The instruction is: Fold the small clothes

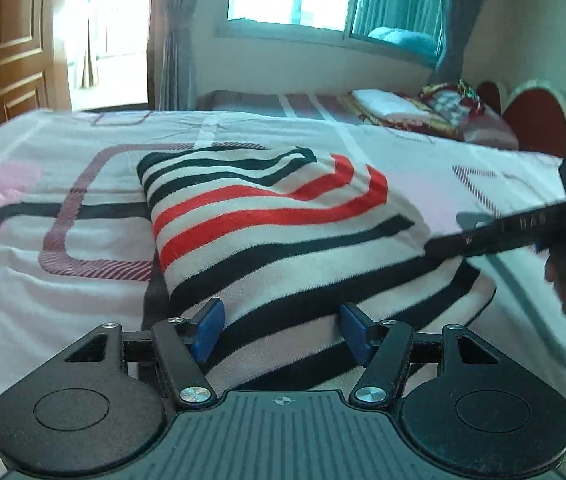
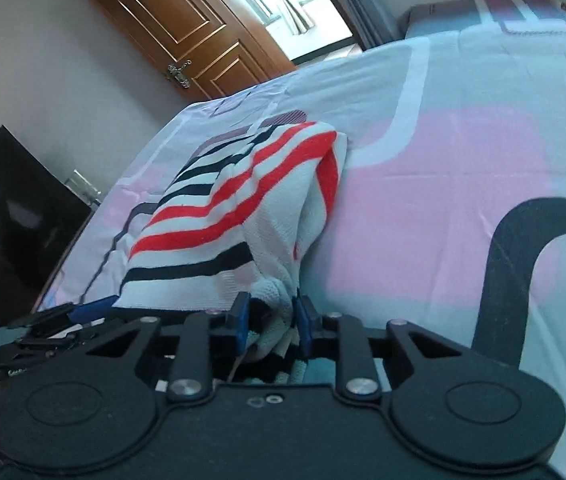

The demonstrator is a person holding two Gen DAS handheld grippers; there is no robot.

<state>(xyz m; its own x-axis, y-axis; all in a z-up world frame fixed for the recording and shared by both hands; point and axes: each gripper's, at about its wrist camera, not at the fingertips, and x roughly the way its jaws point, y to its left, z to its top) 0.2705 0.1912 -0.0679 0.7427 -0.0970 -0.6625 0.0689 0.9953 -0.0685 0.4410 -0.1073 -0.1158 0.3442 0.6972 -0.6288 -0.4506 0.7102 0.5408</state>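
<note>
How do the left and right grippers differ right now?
The left gripper has its jaws wide apart; the right gripper has them pinched together. The left holds nothing, its fingers straddling the striped garment; the right clamps a bunched edge of it. Both have blue pads and sit low over the bed.

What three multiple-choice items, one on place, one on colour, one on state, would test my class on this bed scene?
1. Where does the striped garment lie?
A. on the bed sheet
B. on the floor
C. on a chair

2. Which stripe colours does it carry?
A. green and yellow
B. red and black
C. blue and orange

3. How is the right claw?
A. open, apart from the cloth
B. out of view
C. shut on bunched cloth

Key: 1 A, sheet surrounds it; 2 B, both colours cross the white knit; 3 C, fabric is pinched between its blue pads.
</note>
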